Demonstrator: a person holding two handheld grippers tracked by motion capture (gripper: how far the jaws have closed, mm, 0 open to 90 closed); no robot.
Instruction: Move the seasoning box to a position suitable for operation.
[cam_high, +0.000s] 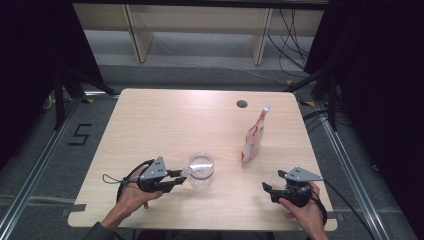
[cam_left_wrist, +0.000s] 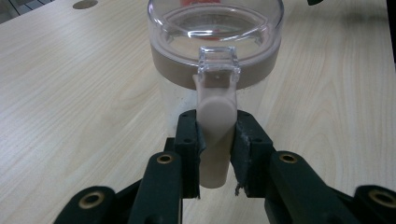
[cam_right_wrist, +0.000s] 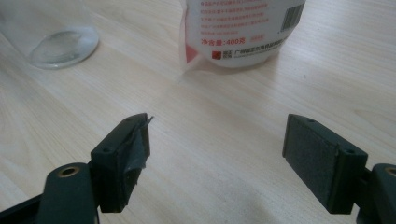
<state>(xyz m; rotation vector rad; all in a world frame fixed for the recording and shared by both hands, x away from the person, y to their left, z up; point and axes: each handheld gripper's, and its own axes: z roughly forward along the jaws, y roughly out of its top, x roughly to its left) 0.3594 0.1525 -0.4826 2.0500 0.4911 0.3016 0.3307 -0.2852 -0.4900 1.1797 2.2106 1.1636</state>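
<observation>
A clear plastic jar (cam_high: 201, 171) with a transparent lid and a beige collar stands near the table's front middle. Its beige latch tab (cam_left_wrist: 215, 135) hangs down the jar's side, and my left gripper (cam_left_wrist: 215, 140) is shut on that tab. In the high view the left gripper (cam_high: 180, 178) reaches the jar from the left. A white and red stand-up pouch (cam_high: 254, 136) stands upright right of the jar, and its printed base (cam_right_wrist: 243, 32) faces my right gripper (cam_right_wrist: 217, 144). The right gripper (cam_high: 270, 190) rests open near the front right edge, with nothing between its jaws.
The light wooden table (cam_high: 165, 120) has a round cable hole (cam_high: 242, 104) at the back right. The jar's clear bottom (cam_right_wrist: 60, 46) lies far left in the right gripper view. Dark curtains flank the table, and wooden shelving legs stand behind it.
</observation>
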